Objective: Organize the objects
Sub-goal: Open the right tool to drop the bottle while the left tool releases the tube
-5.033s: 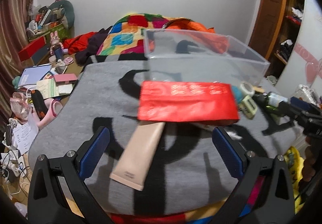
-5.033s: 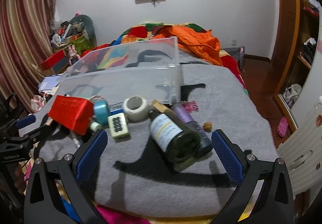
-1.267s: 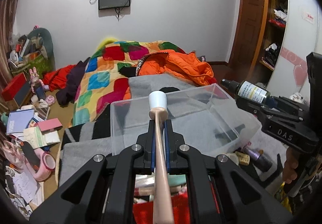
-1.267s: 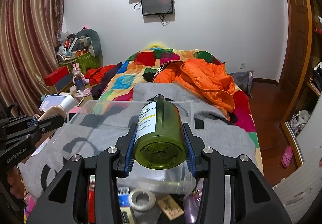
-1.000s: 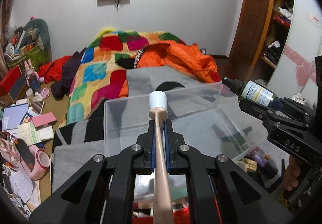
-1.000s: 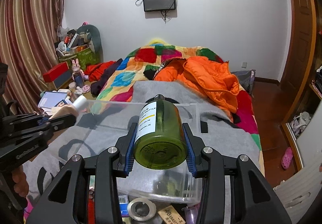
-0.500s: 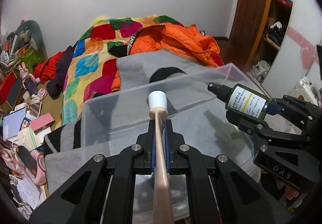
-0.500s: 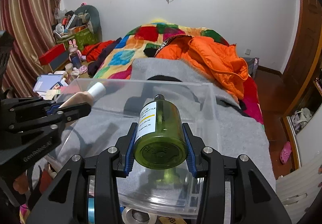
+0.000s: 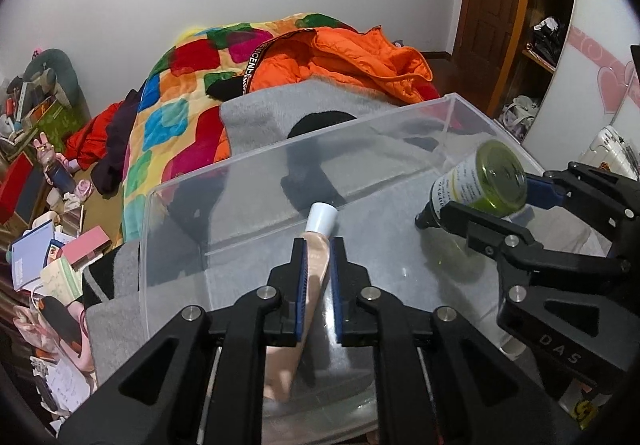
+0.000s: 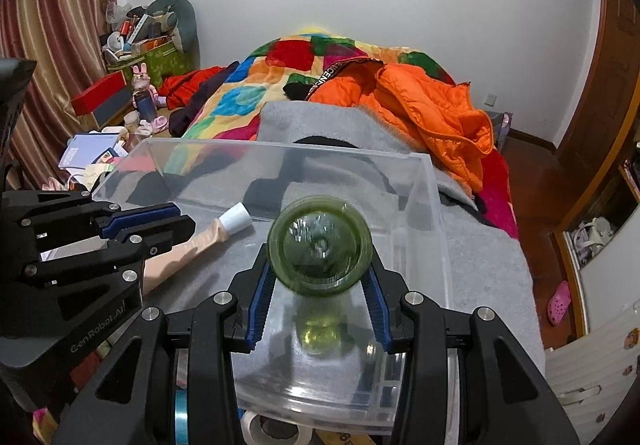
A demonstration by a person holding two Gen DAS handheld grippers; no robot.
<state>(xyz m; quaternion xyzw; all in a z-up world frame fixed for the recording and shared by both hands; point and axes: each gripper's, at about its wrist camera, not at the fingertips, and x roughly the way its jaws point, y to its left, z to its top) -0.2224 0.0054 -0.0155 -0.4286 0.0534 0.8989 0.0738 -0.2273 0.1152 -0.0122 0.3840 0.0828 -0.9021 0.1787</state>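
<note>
- Half a second ago the left claw pinched the tube flat between its pads; now its jaws are opening, with the tube between them and a gap showing on the right pad's side.
- Both claws have also sunk lower over the clear bin since a second ago, so each item now hangs inside its walls rather than above the rim.
- Judged from this, the tube is being let go into the bin, and the first drop of the sorting is nearly done.
- The tube's long axis runs away from the left claw, its white cap pointing to the far wall of the bin and slightly down; the crimped tail lies near, under the claw.
- From the right view the tube slants from near left to far right, its cap toward the bin's middle.
- The right claw is clamped on the green bottle, pads on both flanks.
- The bottle's base faces the right camera, so its neck points away and down to the bin floor; the neck itself is hidden there, though the left view shows the bottle tipped with its dark cap to the left.
- Whether the tube already touches the bin floor is probably not decidable here.
- The bin rests on a grey blanket on the bed.
</note>
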